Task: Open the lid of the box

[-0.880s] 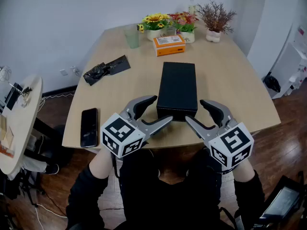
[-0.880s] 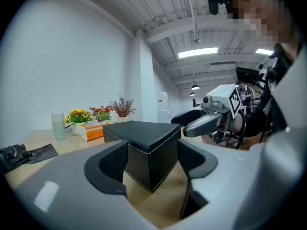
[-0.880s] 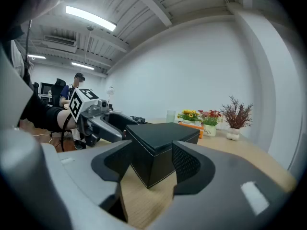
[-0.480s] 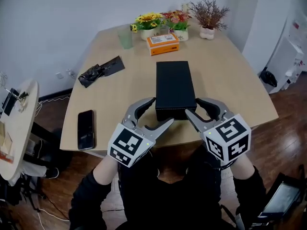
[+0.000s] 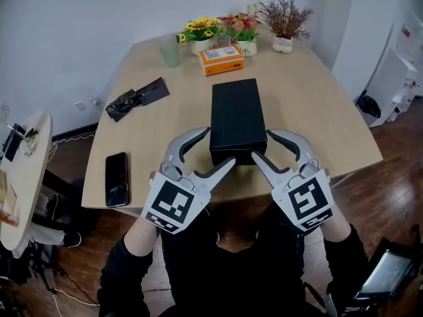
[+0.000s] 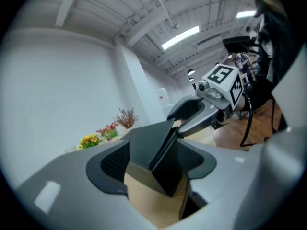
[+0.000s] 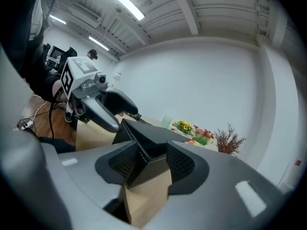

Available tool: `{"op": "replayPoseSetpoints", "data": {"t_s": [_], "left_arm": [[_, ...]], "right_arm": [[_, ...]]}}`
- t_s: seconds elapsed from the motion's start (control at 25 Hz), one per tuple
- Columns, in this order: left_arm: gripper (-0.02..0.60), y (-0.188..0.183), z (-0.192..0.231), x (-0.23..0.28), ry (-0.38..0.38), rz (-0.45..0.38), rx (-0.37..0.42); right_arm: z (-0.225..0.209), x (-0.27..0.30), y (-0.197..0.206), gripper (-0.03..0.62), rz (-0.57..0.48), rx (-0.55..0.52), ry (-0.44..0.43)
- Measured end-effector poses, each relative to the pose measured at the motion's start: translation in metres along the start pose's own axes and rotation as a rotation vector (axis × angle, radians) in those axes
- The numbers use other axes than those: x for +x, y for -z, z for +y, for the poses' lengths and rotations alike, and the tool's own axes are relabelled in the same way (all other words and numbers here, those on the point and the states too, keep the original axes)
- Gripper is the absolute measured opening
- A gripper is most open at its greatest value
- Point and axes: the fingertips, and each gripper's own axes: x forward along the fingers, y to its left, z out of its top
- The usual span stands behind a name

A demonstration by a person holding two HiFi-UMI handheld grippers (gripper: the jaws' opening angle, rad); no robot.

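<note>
A long black box with its lid closed lies on the wooden table, its short end toward me. My left gripper straddles the near left corner, one finger along the left side and one across the front face. My right gripper straddles the near right corner the same way. In the left gripper view the box corner sits between the wide-spread pads, with the right gripper beyond it. The right gripper view shows the other corner between its pads and the left gripper behind. Neither pair visibly presses.
A black phone lies near the table's left front edge. A crumpled black bag is at the left, an orange box and a green cup behind the black box. Flower pots line the far edge. A round side table stands at the left.
Both grippers have moved forward from the table's front edge until their fingers reach around the box's near corners. The box has not moved.
</note>
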Motion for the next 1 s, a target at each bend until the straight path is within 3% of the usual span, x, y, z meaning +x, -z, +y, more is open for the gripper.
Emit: {"op": "replayPoseSetpoints", "data": {"t_s": [0.12,0.2,0.36,0.48,0.6,0.72,0.88,1.0], "left_arm": [[0.291,-0.025,0.005,0.001,-0.004,-0.002,0.113],[0.287,-0.028,0.007,0.007,0.008,0.013,0.145],[0.21,-0.036,0.01,0.006,0.011,0.011,0.174],[0.196,-0.034,0.008,0.008,-0.003,0.057,0.257],[0.079,-0.026,0.011,0.01,-0.053,0.102,0.3],[0.04,-0.02,0.022,0.002,-0.123,0.084,0.167],[0.029,-0.017,0.052,-0.019,-0.195,-0.087,-0.252],[0.028,-0.01,0.071,-0.033,-0.222,-0.206,-0.536]], "right_arm": [[-0.001,-0.002,-0.013,0.195,0.014,-0.083,-0.017],[-0.003,-0.002,-0.022,0.195,-0.001,-0.108,-0.024],[-0.004,-0.001,-0.044,0.201,-0.039,-0.154,-0.053],[-0.004,0.003,-0.065,0.201,-0.07,-0.202,-0.071],[-0.004,0.007,-0.084,0.196,-0.116,-0.238,-0.065],[-0.008,0.0,-0.087,0.139,-0.166,-0.226,-0.016],[0.005,-0.013,-0.053,0.126,-0.122,-0.075,-0.071],[0.029,-0.007,-0.022,0.14,0.0,-0.136,-0.089]]}}
